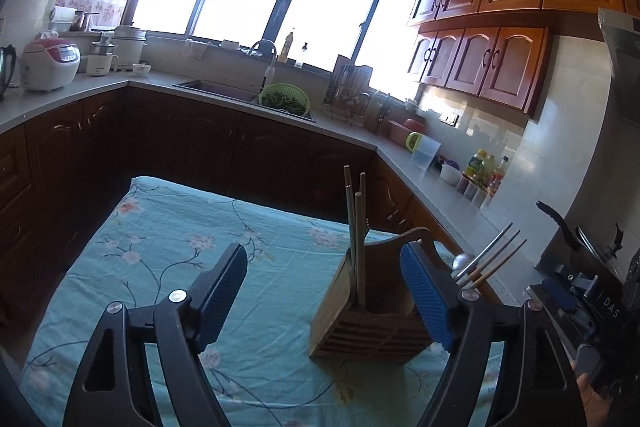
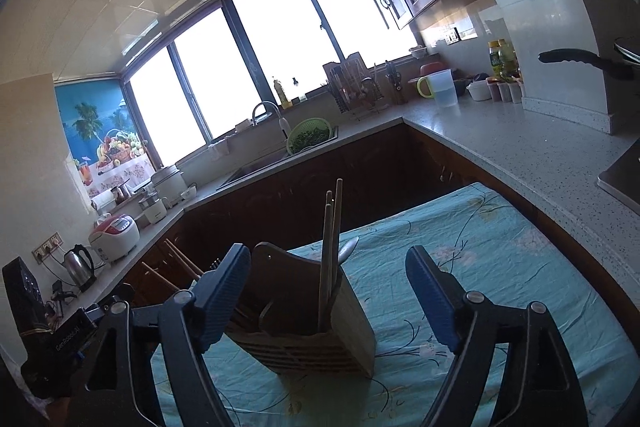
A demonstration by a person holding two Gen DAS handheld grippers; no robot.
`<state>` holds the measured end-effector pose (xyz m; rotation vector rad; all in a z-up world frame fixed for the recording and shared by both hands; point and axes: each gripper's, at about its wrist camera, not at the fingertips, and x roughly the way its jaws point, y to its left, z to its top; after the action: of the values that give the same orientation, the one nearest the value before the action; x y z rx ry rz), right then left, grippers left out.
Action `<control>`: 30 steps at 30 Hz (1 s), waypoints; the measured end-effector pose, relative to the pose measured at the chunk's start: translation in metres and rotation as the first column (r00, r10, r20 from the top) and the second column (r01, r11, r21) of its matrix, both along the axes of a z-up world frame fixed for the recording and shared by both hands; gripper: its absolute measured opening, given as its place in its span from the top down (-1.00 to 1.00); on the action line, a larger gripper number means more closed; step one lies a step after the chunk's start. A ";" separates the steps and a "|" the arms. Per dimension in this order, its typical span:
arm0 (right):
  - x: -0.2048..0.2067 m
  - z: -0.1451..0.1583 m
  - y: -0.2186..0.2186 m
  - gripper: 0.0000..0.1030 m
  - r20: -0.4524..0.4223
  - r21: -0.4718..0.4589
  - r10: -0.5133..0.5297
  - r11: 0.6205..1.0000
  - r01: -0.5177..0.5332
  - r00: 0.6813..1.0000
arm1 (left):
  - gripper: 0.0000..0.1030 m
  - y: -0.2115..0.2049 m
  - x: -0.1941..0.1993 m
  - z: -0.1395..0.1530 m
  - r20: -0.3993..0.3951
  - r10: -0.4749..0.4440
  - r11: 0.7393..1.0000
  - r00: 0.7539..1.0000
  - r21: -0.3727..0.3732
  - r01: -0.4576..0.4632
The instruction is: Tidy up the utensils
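Wooden utensil holder [image 1: 372,323] stands upright on the table [image 1: 168,227], which is covered w/ a teal floral cloth. Holder is slatted at the bottom front, w/ a taller curved back panel. Several chopsticks [image 1: 356,223] stand in one compartment, tips up, leaning slightly. More utensils lean out of the other side: metal & wood handles [image 1: 492,255] fan out to the right in the left wrist view, w/ a rounded metal piece at their base, prob. a spoon bowl, can't tell for sure.

Left tongs [image 1: 324,291] are spread wide, nothing pinched betw. them. Left blue pad is over bare cloth; right pad sits in front of the holder's right edge, and contact can't be told. Holder lies mostly betw. the two pads, closer to the right one.

Right tongs [image 2: 328,299] are also spread wide & grip nothing. In the right wrist view the holder [image 2: 304,331] sits betw. the pads, nearer the left pad, which overlaps its back panel; the right pad is well apart from it, over cloth. Chopsticks [image 2: 332,239] stick up from the near compartment; a metal utensil tip shows just behind them.

Other gripper body shows at the edge of each view, w/ part of a hand [image 1: 592,399] at lower right in the left wrist view.

Behind: kitchen counter w/ sink, green colander [image 1: 285,99], rice cooker [image 1: 50,63], kettle [image 2: 80,265], big windows.
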<state>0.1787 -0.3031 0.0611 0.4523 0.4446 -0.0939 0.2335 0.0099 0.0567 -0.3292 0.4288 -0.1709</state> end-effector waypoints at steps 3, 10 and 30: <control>-0.018 -0.010 0.007 -0.67 -0.017 0.014 0.005 1.000 -0.005 1.000 | -0.53 0.005 -0.024 -0.012 -0.028 -0.003 1.000 1.000 -0.011 0.003; -0.062 -0.039 0.027 -0.70 -0.070 0.001 0.008 1.000 -0.008 0.997 | -0.54 0.007 -0.080 -0.031 -0.085 0.000 1.000 0.996 -0.004 -0.001; -0.132 -0.058 0.063 -0.81 -0.116 -0.046 0.049 0.997 -0.054 0.992 | -0.56 0.025 -0.178 -0.041 -0.105 0.011 0.999 0.994 0.040 -0.007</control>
<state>0.0463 -0.2401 0.0036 0.3881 0.5652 -0.0807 0.0553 0.0344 0.0154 -0.3015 0.5344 -0.1364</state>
